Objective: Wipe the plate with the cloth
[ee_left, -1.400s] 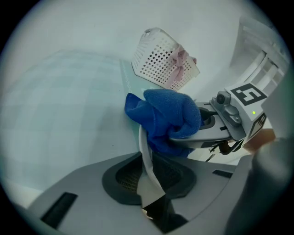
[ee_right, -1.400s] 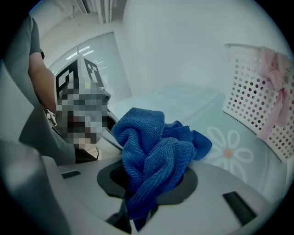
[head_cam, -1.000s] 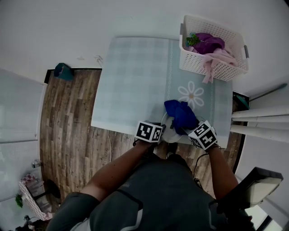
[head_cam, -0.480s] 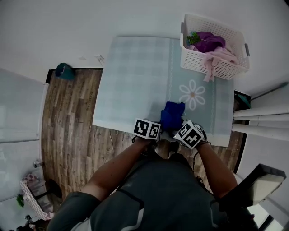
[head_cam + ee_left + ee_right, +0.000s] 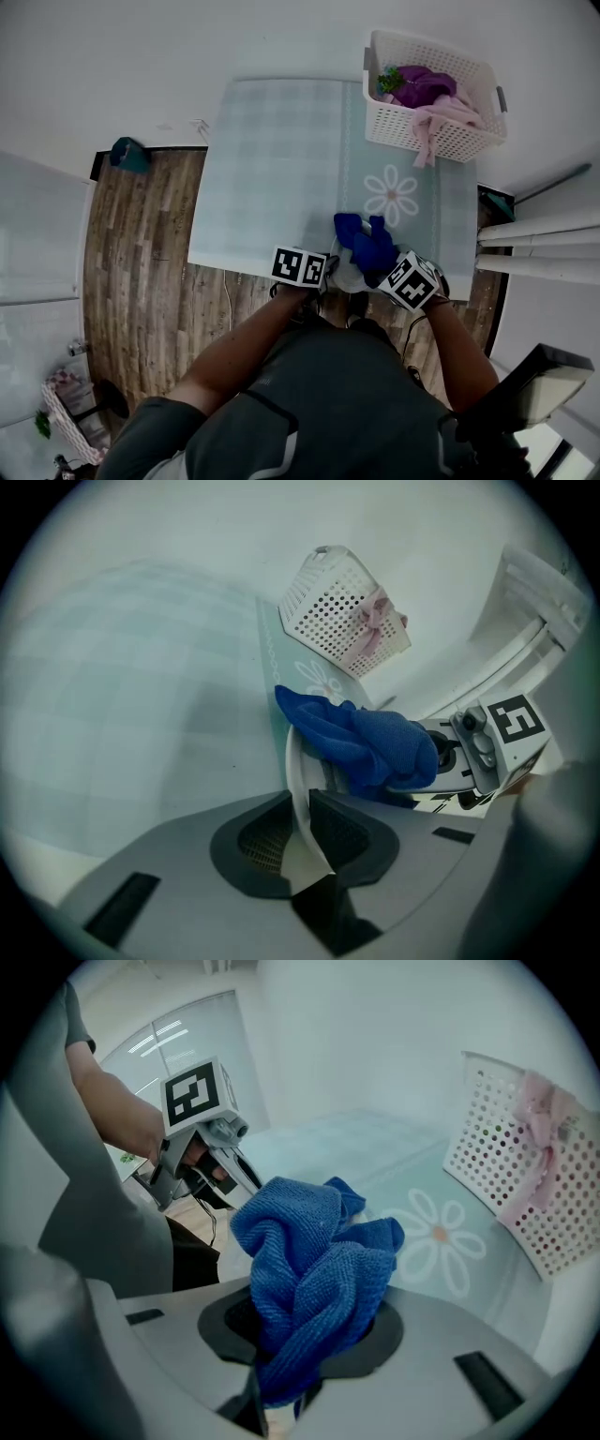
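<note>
Left gripper [image 5: 302, 803]: jaws drawn in on the rim of the white plate [image 5: 292, 761], which is pinched edge-on between the pads and tilted up off the tablecloth [image 5: 272, 169]. Right gripper [image 5: 305, 1330]: jaws clamped on a bunched blue microfibre cloth [image 5: 309, 1269]. The cloth's free folds rest against the plate's face, just beyond the left gripper's jaws. Plate and cloth are on the near side of the daisy print [image 5: 392, 195]. A white laundry basket [image 5: 427, 94] stands well beyond the daisy print.
</note>
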`<state>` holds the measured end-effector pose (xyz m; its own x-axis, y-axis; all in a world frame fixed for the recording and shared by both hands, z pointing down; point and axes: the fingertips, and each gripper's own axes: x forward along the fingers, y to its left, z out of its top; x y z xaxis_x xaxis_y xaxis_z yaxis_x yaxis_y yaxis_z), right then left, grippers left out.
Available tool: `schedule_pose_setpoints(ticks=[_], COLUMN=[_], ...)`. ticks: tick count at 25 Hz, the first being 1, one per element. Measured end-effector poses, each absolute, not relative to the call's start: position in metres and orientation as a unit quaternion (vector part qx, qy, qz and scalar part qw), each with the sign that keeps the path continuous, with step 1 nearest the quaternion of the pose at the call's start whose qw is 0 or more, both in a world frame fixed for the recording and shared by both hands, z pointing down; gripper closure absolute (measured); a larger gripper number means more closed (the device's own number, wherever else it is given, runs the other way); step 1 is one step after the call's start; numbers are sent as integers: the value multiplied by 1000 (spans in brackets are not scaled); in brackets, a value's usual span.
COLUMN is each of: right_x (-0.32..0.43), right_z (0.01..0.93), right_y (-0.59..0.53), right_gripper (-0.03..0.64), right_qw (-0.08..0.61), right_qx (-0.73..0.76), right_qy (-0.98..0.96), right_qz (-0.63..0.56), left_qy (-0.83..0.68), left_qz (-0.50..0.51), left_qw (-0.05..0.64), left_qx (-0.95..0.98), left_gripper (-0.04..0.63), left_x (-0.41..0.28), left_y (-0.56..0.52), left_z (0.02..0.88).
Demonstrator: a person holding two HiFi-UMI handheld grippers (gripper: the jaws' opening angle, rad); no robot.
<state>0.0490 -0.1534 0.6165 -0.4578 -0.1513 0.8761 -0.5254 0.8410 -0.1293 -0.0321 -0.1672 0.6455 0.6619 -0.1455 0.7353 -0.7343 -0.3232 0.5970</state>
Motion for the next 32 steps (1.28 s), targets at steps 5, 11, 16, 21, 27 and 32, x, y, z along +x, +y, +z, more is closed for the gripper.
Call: schedule_pose_setpoints(ticks=[5,11,16,21,27,32], right_x=[65,-2,-23,-4,25,49], right_z=[608,605,625,627,620,614], right_y=[-156,-132,-123,-123,-123,-126], right_gripper=[486,486,486,486,486,486], right_qw=[458,422,452,482,483,504], right_qx=[248,183,149,156,195,216], right_qy=[-822,-860,-856,-836,-823,-812], right_qz=[232,221,202,209,228,201], left_qy=[-284,-287,-286,-286,-286,-291], left_qz=[297,296,300,300,307,304], left_qw=[503,509,510,510,503,511], left_qx=[760,756,754,754,756,750], left_gripper=[529,529,532,531,531,531], left_x=[-31,-31,-31,-31,-31,-31], left_y=[-167,-168,-168,-167,-167,-168], left_z=[646,646,645,646,646,646])
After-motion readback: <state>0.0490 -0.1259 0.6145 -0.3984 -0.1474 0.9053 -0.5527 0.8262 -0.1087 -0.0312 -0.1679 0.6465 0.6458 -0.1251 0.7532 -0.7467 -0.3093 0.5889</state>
